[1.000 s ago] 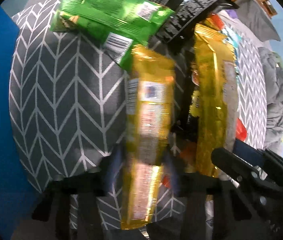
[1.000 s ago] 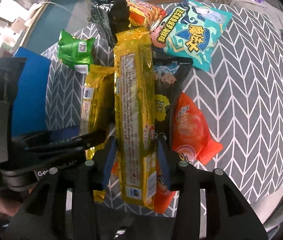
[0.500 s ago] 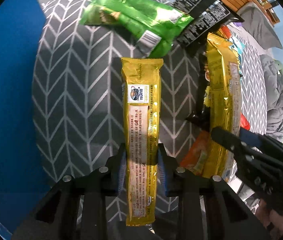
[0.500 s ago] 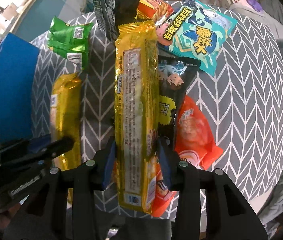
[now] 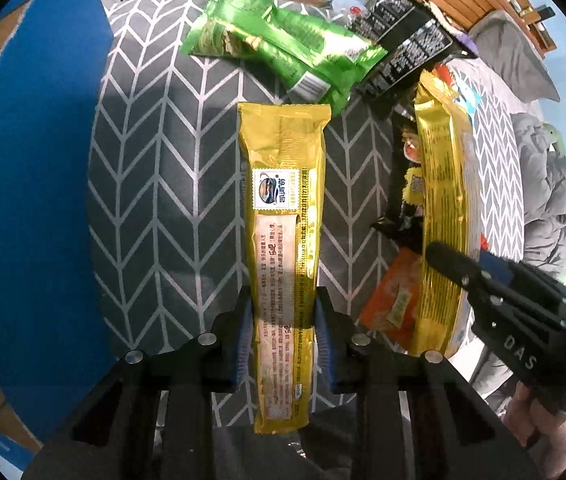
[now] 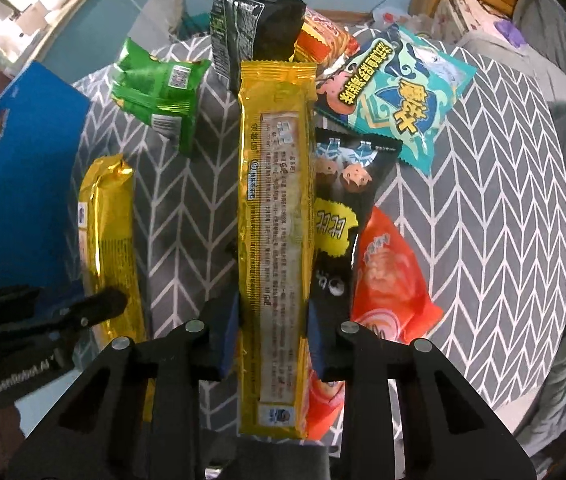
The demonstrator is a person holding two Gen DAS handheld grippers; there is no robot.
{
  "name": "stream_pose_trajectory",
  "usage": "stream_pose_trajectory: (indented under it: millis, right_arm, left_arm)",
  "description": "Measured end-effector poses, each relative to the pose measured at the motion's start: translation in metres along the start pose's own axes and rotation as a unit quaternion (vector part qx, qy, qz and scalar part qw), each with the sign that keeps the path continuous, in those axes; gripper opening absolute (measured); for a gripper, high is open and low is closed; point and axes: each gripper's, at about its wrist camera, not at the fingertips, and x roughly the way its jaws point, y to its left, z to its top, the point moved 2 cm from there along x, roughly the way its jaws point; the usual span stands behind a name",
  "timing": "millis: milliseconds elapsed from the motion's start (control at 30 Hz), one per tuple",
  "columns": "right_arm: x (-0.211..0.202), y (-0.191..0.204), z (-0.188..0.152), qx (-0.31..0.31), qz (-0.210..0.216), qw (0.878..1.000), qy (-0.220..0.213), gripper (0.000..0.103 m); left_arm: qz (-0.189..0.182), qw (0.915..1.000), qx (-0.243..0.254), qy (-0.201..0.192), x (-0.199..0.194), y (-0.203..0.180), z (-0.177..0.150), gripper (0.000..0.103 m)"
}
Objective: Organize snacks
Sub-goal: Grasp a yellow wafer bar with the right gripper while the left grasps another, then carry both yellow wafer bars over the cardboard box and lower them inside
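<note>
Fingers point(image 5: 245, 336) of the left gripper point(image 5: 281, 340) and right gripper point(image 6: 271, 340) are each clamping a gold packet point(image 5: 283, 240), while green point(image 6: 159, 100), black point(image 6: 251, 28) and teal point(image 6: 399, 100) bags are lying unsorted.

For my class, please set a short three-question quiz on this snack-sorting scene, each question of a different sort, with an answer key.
1. True or false: the left gripper is shut on a long gold packet.
2. Multiple choice: in the right wrist view, what lies just right of the gold packet in the right gripper? A) the green bag B) the black cartoon packet C) the blue box
3. Fill in: the snacks lie on a grey cloth with a white ____ pattern.

Key: 1 true; 2 B; 3 chevron.
</note>
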Motion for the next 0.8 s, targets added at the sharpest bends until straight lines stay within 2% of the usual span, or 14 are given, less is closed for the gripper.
stream_pose_trajectory:
  millis: [267, 800]
  right_arm:
    - [-0.023, -0.005, -0.012, 0.007, 0.025, 1.000, -0.010, 0.027]
    - [-0.080, -0.001, -0.020, -0.018, 0.023, 0.999, -0.045, 0.027]
  left_arm:
    - [-0.003, 0.9999, 0.004, -0.011, -0.023, 0.006, -0.002, 0.029]
    - [-0.011, 0.9980, 0.014, -0.060, -0.078, 0.008, -0.005, 0.028]
